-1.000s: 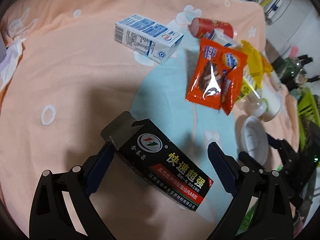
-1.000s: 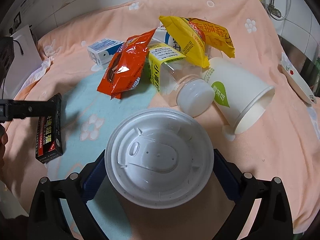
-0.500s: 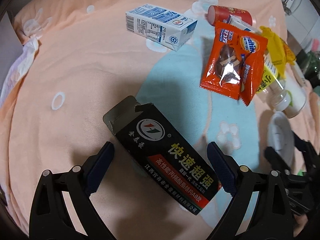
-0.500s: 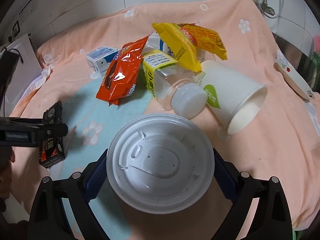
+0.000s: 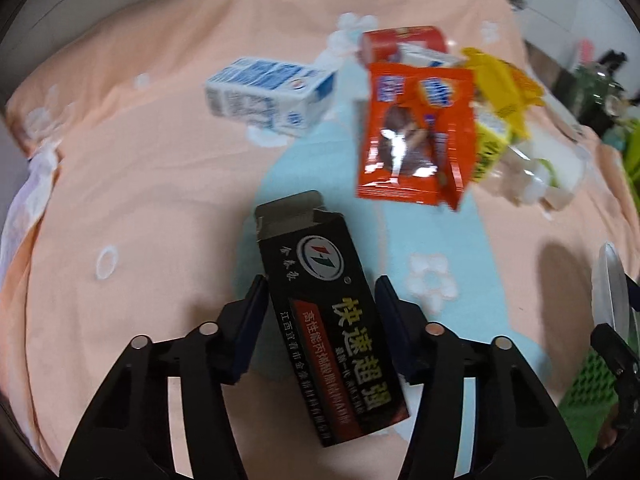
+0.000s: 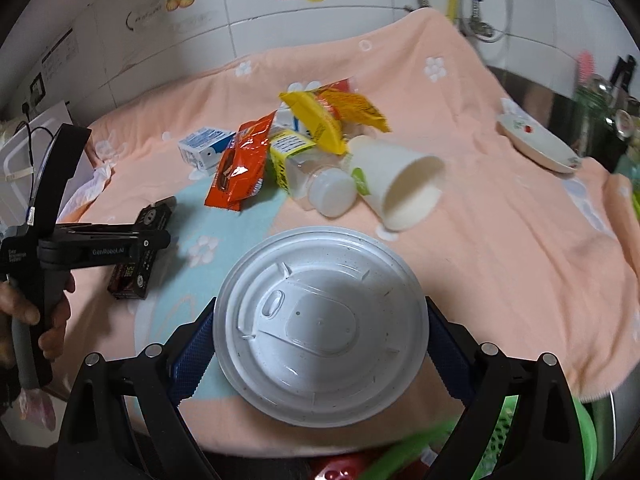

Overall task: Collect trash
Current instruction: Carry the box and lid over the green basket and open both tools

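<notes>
A black carton with Chinese lettering lies on the peach blanket between the fingers of my left gripper. The jaws are closing, and both blue pads touch its long sides. From the right wrist view the same carton lies under the left gripper, which a person's hand holds. My right gripper is shut on a round white plastic lid, held flat above the blanket's near edge. That lid's rim shows edge-on at the far right of the left wrist view.
A heap in the middle holds a blue-white milk carton, an orange snack packet, a yellow packet, a clear bottle and a tipped paper cup. A dish sits at right. A green basket is below.
The left jaws have gone from wide apart to touching the black carton's sides, which now lies lengthwise between them. The right gripper has drawn back and up with the lid.
</notes>
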The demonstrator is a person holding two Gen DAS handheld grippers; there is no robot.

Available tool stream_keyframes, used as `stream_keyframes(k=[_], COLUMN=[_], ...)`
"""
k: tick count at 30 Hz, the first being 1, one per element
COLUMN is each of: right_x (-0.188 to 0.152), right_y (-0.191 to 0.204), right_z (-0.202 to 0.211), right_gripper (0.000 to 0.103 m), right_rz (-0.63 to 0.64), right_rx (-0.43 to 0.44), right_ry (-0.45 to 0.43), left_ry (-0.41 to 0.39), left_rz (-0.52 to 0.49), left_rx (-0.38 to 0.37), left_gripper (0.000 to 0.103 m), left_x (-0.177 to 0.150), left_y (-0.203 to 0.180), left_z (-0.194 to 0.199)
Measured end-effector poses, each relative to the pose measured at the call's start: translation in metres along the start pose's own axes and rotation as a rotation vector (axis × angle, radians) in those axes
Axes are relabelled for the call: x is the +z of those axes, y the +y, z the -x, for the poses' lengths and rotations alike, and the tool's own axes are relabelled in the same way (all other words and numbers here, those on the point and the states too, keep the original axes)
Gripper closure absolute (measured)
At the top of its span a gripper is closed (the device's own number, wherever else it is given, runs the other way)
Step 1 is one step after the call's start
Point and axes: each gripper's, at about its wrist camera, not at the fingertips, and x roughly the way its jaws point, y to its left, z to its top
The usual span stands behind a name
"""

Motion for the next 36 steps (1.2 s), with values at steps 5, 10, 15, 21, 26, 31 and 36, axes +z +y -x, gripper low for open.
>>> stream_keyframes(k=[5, 10, 15, 21, 26, 31, 36], right_x=[-0.017, -0.037, -0.058, -0.085, -0.107, -0.129, -0.150], right_y=[-0.007, -0.014, -0.025, -0.044, -0.063, -0.079, -0.094], right_z=[0.026, 0.048, 0.068, 0.091, 0.110, 0.127, 0.135], right_gripper=[0.013, 0.013, 0.013, 0.013, 0.013, 0.012, 0.012], right_rz=[-0.043, -0.081, -0.133, -0.200, -0.264, -0.316, -0.378], right_rx=[-0.022, -0.067, -0.118, -0.195, -0.256, -0.303, -0.314], right_ry=[-0.029, -0.048, -0.056, -0.050, -0.042, -0.033, -0.020], left_ry=[-0.056, -0.060, -0.054, -0.068, -0.081, -0.078, -0.080], left_rz=[-0.066, -0.092, -0.124, -0.204, -0.270, -0.336, -0.411], left_rx=[-0.117, -0.202, -0.253, -0.319, -0.375, -0.436, -0.480], left_gripper=[0.052, 0.052, 0.052, 0.054, 0.054, 0.054, 0.054], left_x=[-0.004, -0.008, -0.014, -0.019, -0.025, -0.031, -0.040], left_y=[-0.008, -0.013, -0.023, -0.050, -0.078, -0.115, -0.151], left_z=[0.014, 0.018, 0.023, 0.037, 0.050, 0.061, 0.072])
